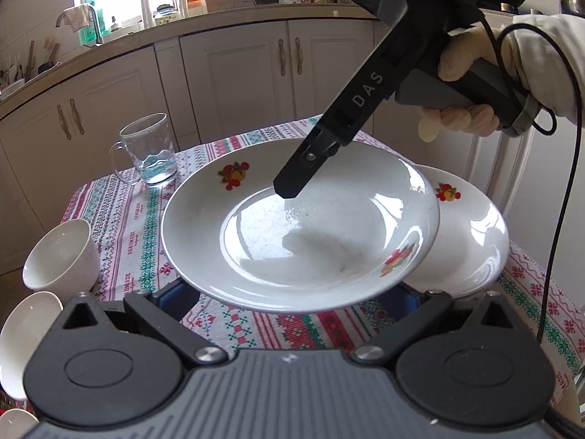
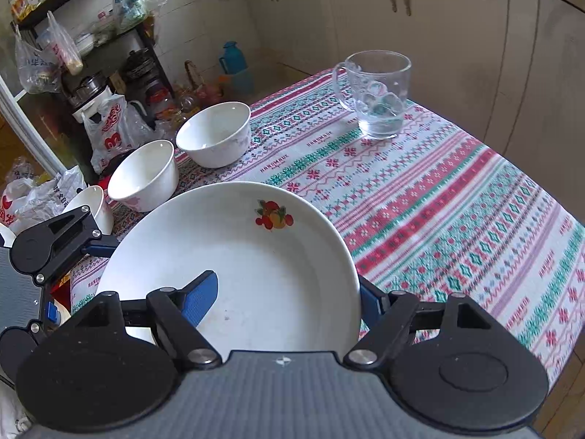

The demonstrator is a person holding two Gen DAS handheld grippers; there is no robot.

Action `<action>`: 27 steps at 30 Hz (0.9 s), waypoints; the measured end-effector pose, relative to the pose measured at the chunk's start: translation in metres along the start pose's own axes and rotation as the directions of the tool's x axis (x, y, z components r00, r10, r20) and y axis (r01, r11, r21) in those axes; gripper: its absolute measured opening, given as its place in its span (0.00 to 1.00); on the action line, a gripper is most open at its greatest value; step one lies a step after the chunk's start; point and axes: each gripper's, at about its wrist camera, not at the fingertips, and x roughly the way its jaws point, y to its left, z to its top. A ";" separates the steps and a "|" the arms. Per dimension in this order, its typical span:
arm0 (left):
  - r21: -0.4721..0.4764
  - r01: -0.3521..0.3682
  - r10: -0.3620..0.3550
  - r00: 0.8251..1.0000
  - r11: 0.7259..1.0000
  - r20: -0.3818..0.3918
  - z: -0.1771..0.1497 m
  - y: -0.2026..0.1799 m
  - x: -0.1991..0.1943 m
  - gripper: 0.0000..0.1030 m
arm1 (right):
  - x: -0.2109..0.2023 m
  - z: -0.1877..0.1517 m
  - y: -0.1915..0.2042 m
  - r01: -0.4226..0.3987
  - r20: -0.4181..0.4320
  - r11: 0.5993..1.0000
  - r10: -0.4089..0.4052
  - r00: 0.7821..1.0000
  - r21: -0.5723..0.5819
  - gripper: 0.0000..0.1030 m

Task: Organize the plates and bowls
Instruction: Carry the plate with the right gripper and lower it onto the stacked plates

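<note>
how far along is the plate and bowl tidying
Early: nothing looks stacked yet. In hand: the right gripper is clamped on the rim of a fruit-print plate, which looks lifted and overlaps the second plate. The left gripper sits open beneath it. Left: set that plate on the second, then gather the three bowls, which stand apart at the table edge.

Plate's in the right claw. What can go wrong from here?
The right claw pinches the raised plate at one spot on its rim; it may tilt or slip.
The second plate lies partly under it; a careless lowering could chip both.
The bowls sit near the table edge, easy to knock off.
</note>
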 end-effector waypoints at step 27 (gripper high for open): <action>0.101 0.125 -0.122 0.992 0.987 -0.033 0.002 -0.047 0.007 0.99 | -0.038 -0.082 -0.017 0.070 0.050 0.987 -0.078 0.996 0.146 0.81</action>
